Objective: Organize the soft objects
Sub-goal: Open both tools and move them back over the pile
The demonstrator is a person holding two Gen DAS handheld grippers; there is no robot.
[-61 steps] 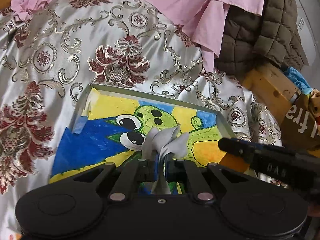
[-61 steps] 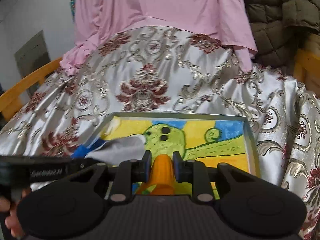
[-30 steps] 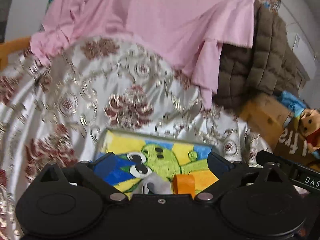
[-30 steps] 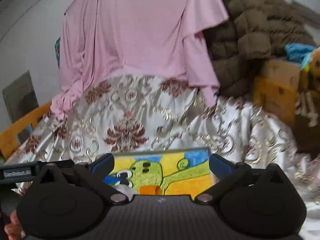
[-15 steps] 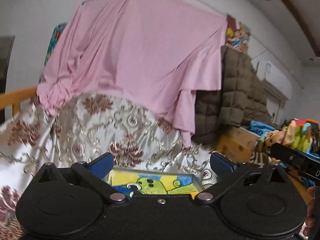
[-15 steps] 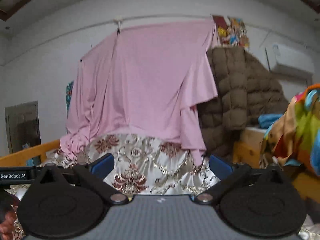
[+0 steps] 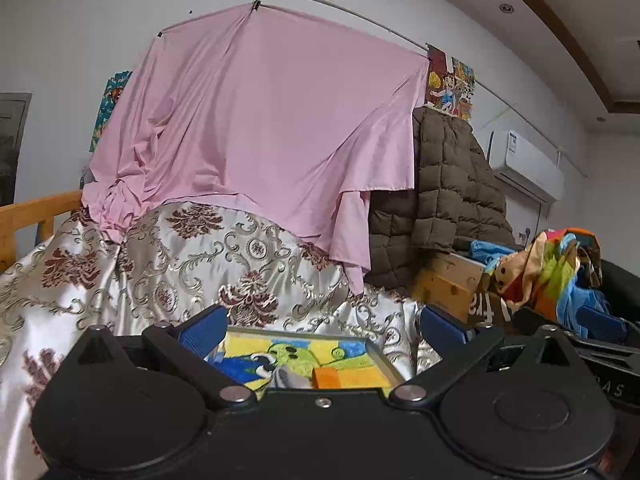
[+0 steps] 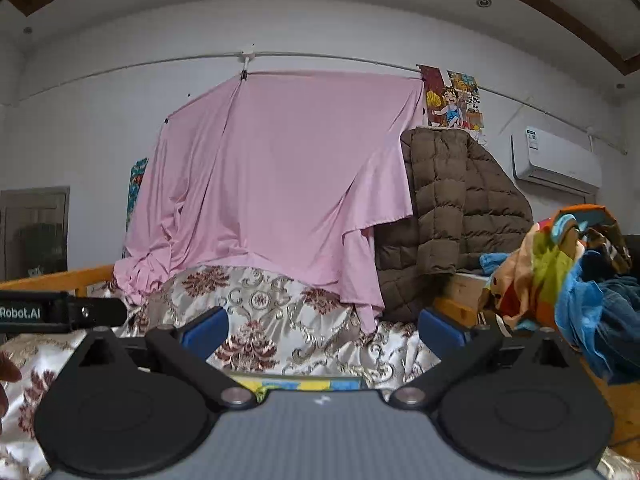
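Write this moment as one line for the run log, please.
left hand-held gripper: open, empty | right hand-held gripper: open, empty | grey cloth, orange piece: lying in painted tray

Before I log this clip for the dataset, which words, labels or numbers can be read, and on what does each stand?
"Robot.AI" on the black bar of the left gripper, cut off at the frame edge.
"AS" on the black body of the right gripper; the rest is hidden.
White letters on the brown cardboard box: partly hidden, unreadable.
Label on the white air conditioner: too small.
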